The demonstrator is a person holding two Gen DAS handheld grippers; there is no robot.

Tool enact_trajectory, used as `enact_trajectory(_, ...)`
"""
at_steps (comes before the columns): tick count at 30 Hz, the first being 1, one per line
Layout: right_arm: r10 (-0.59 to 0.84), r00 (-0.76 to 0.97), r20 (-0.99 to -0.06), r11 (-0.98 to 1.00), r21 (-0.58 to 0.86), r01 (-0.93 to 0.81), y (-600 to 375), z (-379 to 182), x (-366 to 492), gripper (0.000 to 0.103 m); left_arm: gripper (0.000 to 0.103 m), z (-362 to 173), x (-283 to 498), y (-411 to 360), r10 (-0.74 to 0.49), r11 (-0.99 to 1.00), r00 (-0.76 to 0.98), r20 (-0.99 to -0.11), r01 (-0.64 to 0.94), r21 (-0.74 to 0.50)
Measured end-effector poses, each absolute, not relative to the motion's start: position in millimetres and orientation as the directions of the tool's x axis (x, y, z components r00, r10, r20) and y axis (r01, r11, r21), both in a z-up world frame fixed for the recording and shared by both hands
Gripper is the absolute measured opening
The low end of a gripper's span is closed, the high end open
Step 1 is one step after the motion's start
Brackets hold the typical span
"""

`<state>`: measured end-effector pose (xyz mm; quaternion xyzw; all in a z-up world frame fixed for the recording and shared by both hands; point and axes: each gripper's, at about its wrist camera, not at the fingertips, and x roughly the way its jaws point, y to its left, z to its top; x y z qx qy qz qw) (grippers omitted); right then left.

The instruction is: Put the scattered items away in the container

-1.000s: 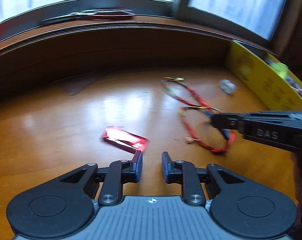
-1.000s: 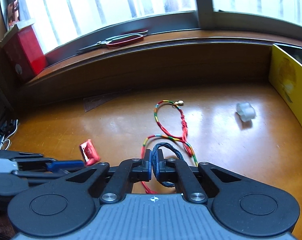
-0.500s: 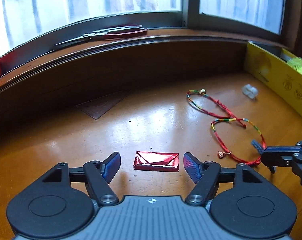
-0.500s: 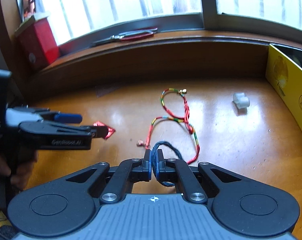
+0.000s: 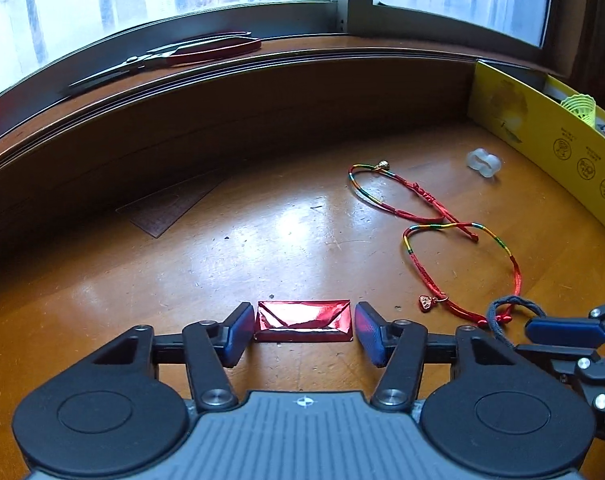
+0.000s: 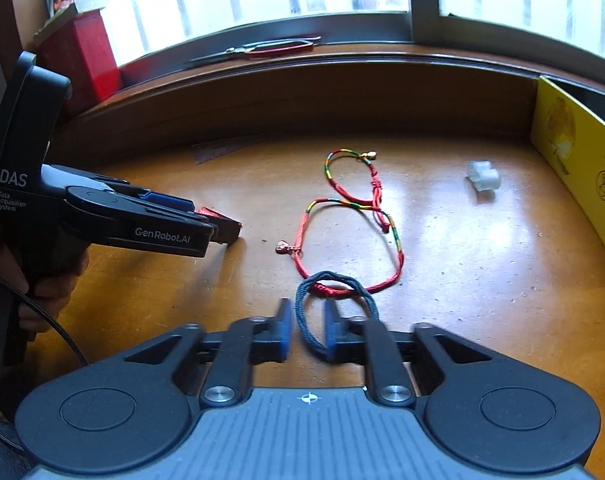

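Half a second earlier my left jaws had stood wider around the foil; my right jaws had been clamped on the band and were now parting.

Left view: my left tongs (image 5: 302, 330) stood mid-width and were closing, the foil (image 5: 303, 319) lying flat between the pads, just short of contact on both sides. I judged the packet too flat and slick for a sure pinch: the pads could ride over it or push it along the table (image 5: 262, 240). The bracelets (image 5: 434, 236) lay off to the right, the clip (image 5: 483, 163) beyond them, near the yellow box (image 5: 542, 140).

Right view: my right tongs (image 6: 307, 330) were narrow and opening, the band (image 6: 334, 304) loose between them and draped over a bracelet (image 6: 354, 240). I feared that regripping it could snag the red cord and drag both.

The table was glossy orange wood against a raised sill; scissors (image 6: 274, 46) lay there under bright windows, with a red box (image 6: 82, 52) at left.
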<state>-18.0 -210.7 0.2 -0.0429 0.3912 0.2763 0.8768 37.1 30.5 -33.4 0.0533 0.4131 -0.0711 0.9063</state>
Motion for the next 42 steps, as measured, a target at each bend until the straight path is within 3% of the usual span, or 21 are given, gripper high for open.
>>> enact_trajectory(2, 0.446, 0.547, -0.708, 0.845, 0.132, -0.518, -211, 0, -20, 0.033, 0.058, -33, 38, 31, -0.086, 0.985, 0.645, -0.76, 0.17, 0.032)
enact_trajectory(13, 0.465, 0.536, -0.705, 0.834, 0.146, -0.532, -202, -6, -16, 0.034, 0.055, -34, 36, 29, -0.089, 0.983, 0.642, -0.762, 0.181, 0.038)
enact_trajectory(15, 0.462, 0.534, -0.708, 0.83, 0.135, -0.541, -200, -6, -15, 0.025, 0.054, -33, 35, 29, -0.084, 0.984, 0.644, -0.76, 0.175, 0.039)
enact_trajectory(18, 0.455, 0.539, -0.709, 0.836, 0.131, -0.533, -199, -7, -13, 0.013, 0.006, -27, 35, 30, -0.08, 0.987, 0.648, -0.758, 0.16, 0.033)
enact_trajectory(24, 0.451, 0.549, -0.704, 0.848, 0.146, -0.509, -205, -6, -11, 0.008, 0.022, -25, 32, 38, -0.068, 0.992, 0.643, -0.763, 0.122, 0.014)
enact_trajectory(27, 0.457, 0.55, -0.699, 0.849, 0.157, -0.505, -208, -4, -10, 0.008, 0.041, -24, 31, 42, -0.081, 0.994, 0.635, -0.768, 0.11, -0.014)
enact_trajectory(34, 0.486, 0.54, -0.687, 0.844, 0.209, -0.494, -214, 5, -5, 0.007, 0.068, -27, 35, 39, -0.091, 0.995, 0.623, -0.777, 0.027, -0.094)
enact_trajectory(42, 0.48, 0.555, -0.679, 0.856, 0.224, -0.467, -231, 21, -2, 0.007, 0.067, -31, 39, 15, 0.016, 1.0, 0.631, -0.776, -0.007, 0.015)
